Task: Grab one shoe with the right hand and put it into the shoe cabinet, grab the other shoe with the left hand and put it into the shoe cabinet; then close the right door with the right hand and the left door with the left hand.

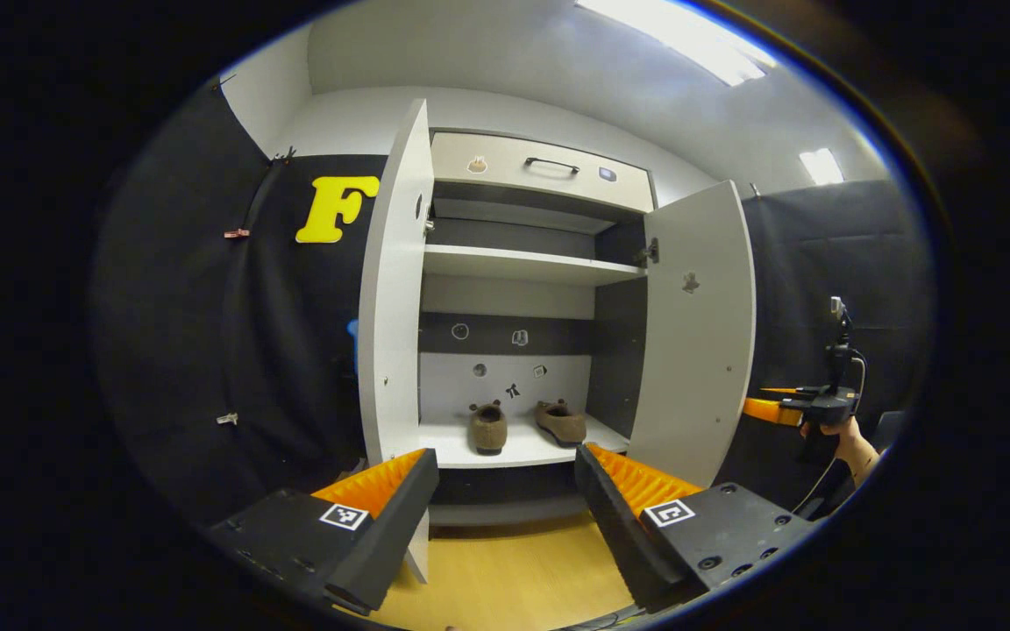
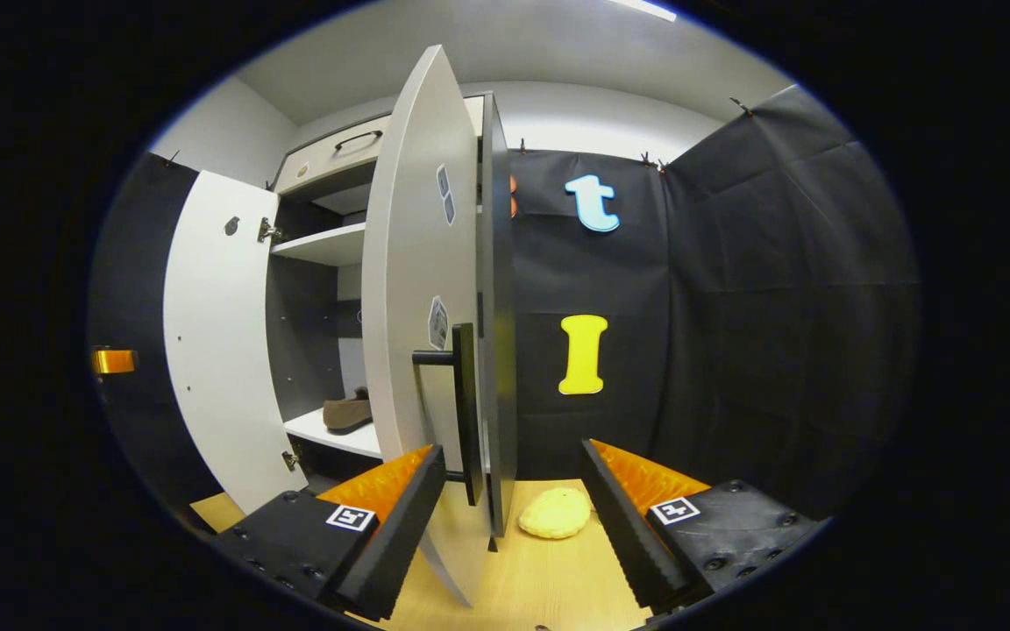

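Shoes: both sit side by side on the bottom shelf of the shoe cabinet, left shoe, right shoe. Left door and right door stand open. Left gripper: fingers spread, empty. Right gripper view adds the right door's outer face with a dark bar handle, small unreadable stickers, and a yellow object on the floor. Right gripper: fingers spread, empty.

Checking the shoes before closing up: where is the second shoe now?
In the left gripper view, the second shoe sits on the cabinet's bottom shelf, right of the first shoe, near the open right door.
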